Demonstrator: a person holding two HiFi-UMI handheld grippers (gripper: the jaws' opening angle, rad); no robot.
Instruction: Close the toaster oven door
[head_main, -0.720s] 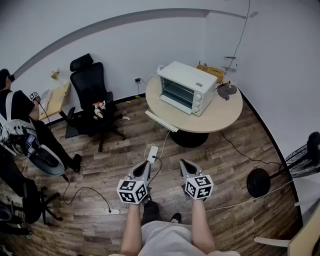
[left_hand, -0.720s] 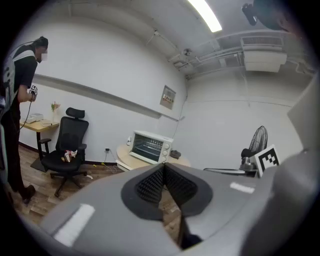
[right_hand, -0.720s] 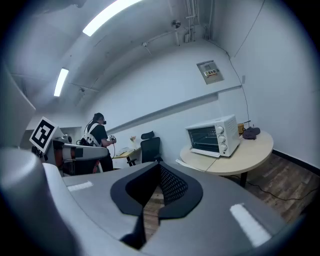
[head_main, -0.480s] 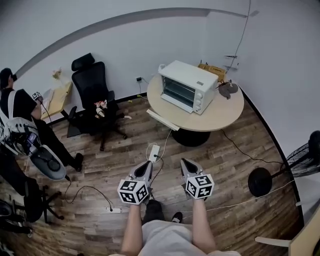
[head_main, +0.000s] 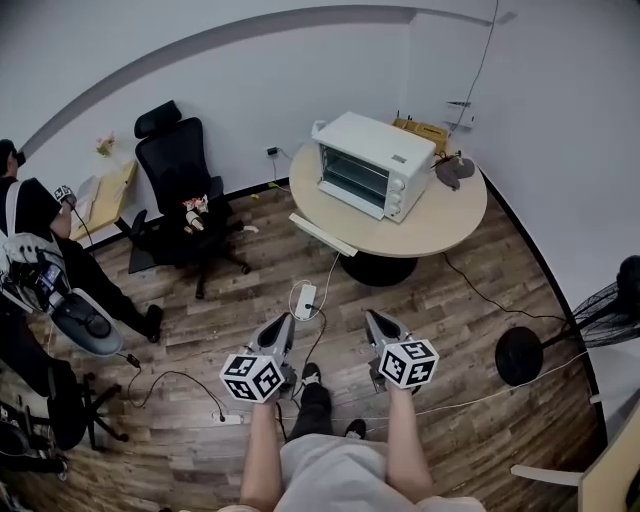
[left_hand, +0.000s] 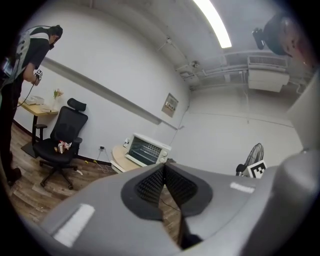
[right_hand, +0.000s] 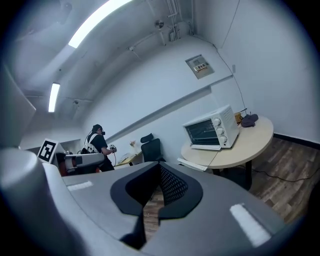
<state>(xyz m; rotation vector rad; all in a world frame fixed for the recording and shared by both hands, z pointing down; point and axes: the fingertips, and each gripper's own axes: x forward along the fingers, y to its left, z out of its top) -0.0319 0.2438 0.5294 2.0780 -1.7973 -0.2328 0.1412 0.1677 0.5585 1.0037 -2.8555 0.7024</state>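
Observation:
The white toaster oven (head_main: 372, 165) stands on a round wooden table (head_main: 440, 225) across the room, its dark glass front facing me. It also shows in the left gripper view (left_hand: 146, 150) and in the right gripper view (right_hand: 210, 129). At this distance I cannot tell how its door stands. My left gripper (head_main: 280, 325) and right gripper (head_main: 375, 320) hover low over the wooden floor, side by side, far short of the table. Both are shut with nothing between the pads, as the left gripper (left_hand: 164, 167) and right gripper (right_hand: 159, 167) show close up.
A long white strip (head_main: 322, 236) overhangs the table's near edge. A black office chair (head_main: 180, 190) stands to the left, and a person (head_main: 30, 230) is by a desk further left. A power strip (head_main: 305, 300) and cables lie on the floor ahead. A fan (head_main: 610, 310) stands on the right.
The view has shifted a little toward the table. My left gripper has drifted left and the right one slightly right, and a shoe now shows between them. Both stay shut.

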